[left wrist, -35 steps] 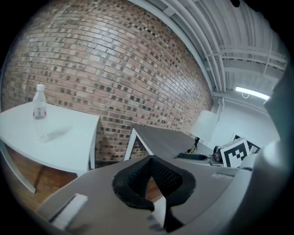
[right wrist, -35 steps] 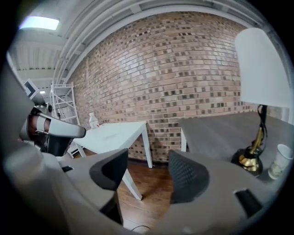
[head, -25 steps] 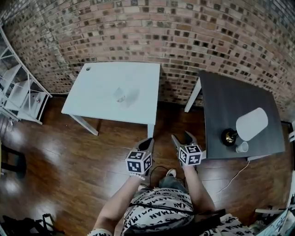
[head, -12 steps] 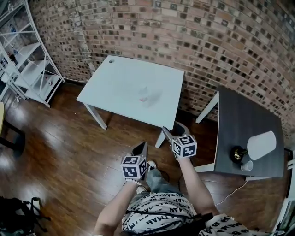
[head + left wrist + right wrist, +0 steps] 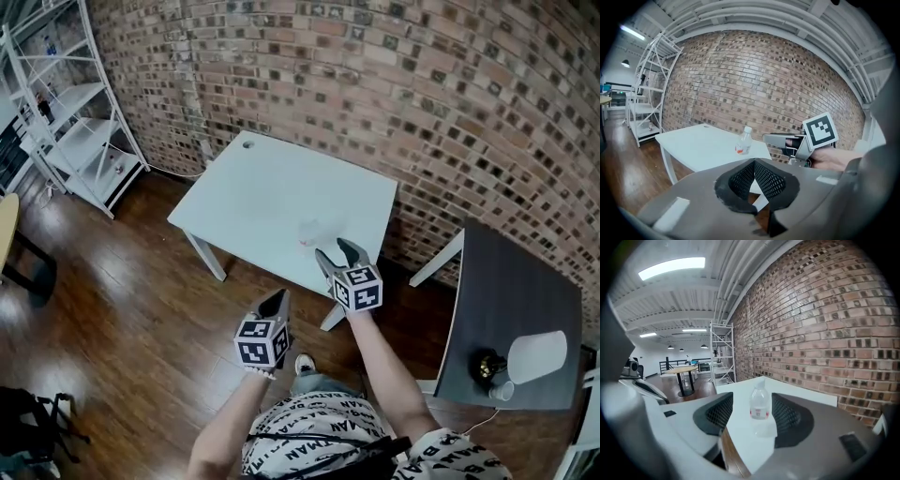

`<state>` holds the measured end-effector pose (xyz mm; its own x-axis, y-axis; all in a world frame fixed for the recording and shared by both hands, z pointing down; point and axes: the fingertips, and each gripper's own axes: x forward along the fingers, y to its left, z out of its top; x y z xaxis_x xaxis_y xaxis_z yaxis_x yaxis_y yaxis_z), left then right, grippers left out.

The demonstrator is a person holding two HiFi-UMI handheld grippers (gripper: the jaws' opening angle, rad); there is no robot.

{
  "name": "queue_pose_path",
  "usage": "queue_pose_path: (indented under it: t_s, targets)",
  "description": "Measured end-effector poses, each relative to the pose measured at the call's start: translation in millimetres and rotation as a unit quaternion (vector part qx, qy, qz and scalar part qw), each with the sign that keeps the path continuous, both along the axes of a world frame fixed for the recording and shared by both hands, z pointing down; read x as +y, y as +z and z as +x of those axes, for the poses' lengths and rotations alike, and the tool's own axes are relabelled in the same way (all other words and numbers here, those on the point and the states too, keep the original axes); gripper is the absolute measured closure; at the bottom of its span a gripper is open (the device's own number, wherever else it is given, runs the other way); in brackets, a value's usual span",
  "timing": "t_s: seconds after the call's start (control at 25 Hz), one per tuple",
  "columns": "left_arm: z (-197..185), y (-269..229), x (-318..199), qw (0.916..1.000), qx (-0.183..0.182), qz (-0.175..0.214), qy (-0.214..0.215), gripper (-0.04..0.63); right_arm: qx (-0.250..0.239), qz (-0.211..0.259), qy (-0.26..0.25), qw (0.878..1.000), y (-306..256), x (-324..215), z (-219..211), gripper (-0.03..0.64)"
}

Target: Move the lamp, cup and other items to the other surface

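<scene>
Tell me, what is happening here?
A person holds a gripper in each hand. The right gripper, open though its jaws just closed a little, points at a bottle on the white table; nothing is between them yet. The left gripper is shut and empty. The lamp and cup stand on the dark table.

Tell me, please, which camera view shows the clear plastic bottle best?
The right gripper view: the clear plastic bottle stands centred, close and upright, its red label visible. The left gripper view shows it smaller; the head view shows only a faint pale shape.
</scene>
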<state>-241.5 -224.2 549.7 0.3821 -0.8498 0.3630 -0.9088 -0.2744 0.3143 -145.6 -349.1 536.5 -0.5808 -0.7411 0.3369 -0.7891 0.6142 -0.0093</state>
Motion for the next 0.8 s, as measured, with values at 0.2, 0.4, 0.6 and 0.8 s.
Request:
queue_pose_path:
  t_s: [0.2,0.4,0.6,0.8]
  targets:
    - [-5.0,-0.2,-31.8,0.9999,-0.004,-0.002,-0.016,0.595,-0.001,0.003,-0.023,1.000,-5.5,-41.5,-21.6,0.362]
    - [-7.1,4.2,-53.0,0.9995,-0.005,-0.004,-0.031,0.595,0.002,0.003,-0.046,0.999,2.5,-66.8,-36.1,0.364]
    - [-10.4,7.9,-65.0,0.9992,-0.008,-0.007,-0.038,0.595,0.006,-0.003,-0.062,0.998,7.7,-81.2,-49.0,0.381]
    - [-12.4,13.2,-73.6,0.9989,-0.005,-0.009,-0.045,0.595,0.011,-0.008,-0.073,0.997,14.3,-87.7,-55.6,0.383]
